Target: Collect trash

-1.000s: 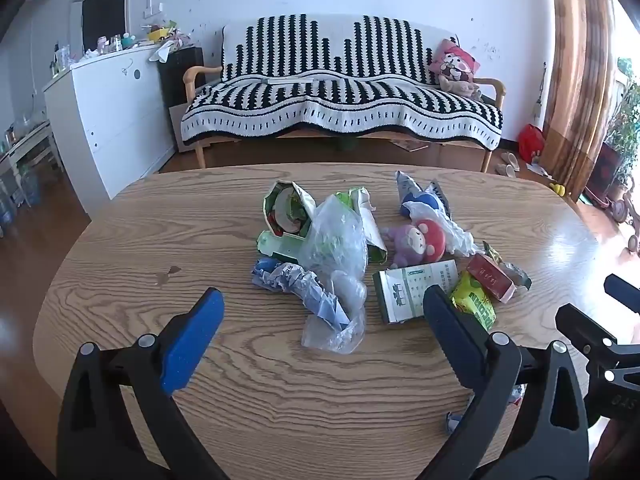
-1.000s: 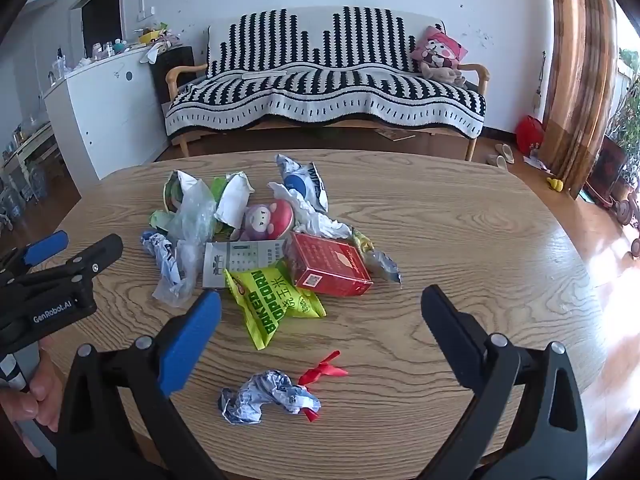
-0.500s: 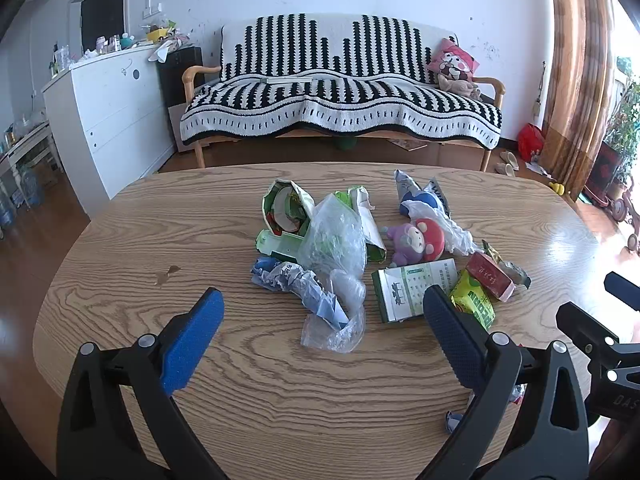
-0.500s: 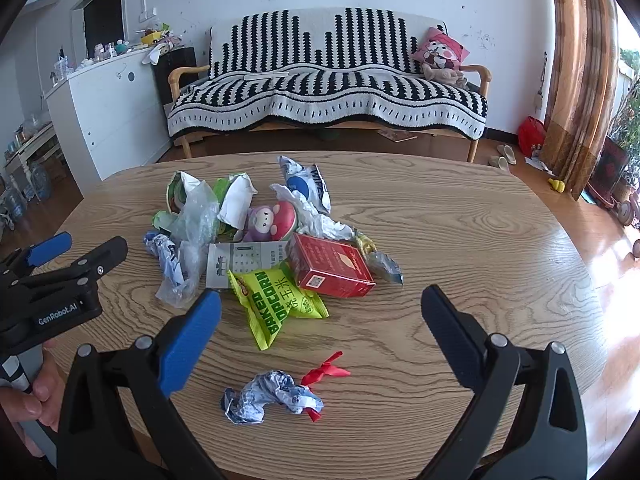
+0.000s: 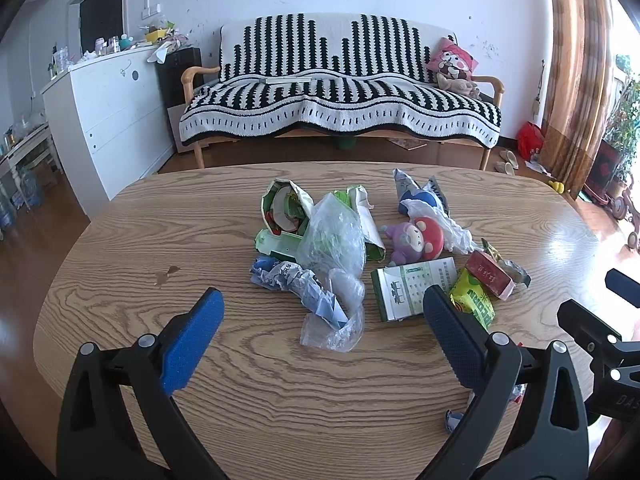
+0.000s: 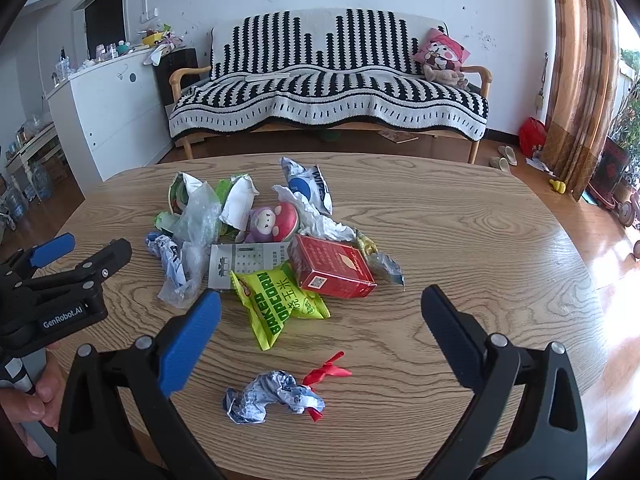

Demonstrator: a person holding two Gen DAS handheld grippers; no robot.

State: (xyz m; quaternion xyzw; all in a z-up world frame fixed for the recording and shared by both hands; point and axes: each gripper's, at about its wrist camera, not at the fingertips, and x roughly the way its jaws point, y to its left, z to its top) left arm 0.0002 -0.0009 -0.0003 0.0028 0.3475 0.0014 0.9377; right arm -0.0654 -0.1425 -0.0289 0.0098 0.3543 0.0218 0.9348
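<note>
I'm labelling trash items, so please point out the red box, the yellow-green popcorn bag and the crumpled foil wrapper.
red box [image 6: 334, 268], right wrist view, top face.
popcorn bag [image 6: 280, 300], right wrist view, printed front.
crumpled foil wrapper [image 6: 272, 396], right wrist view, middle of the wad.

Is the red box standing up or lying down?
Lying down. The red box rests flat on its broad side on the table, printed face up, one corner overlapping the green popcorn bag.

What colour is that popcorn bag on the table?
Bright yellow-green popcorn bag with dark green lettering; it shows best in the right wrist view.
</note>
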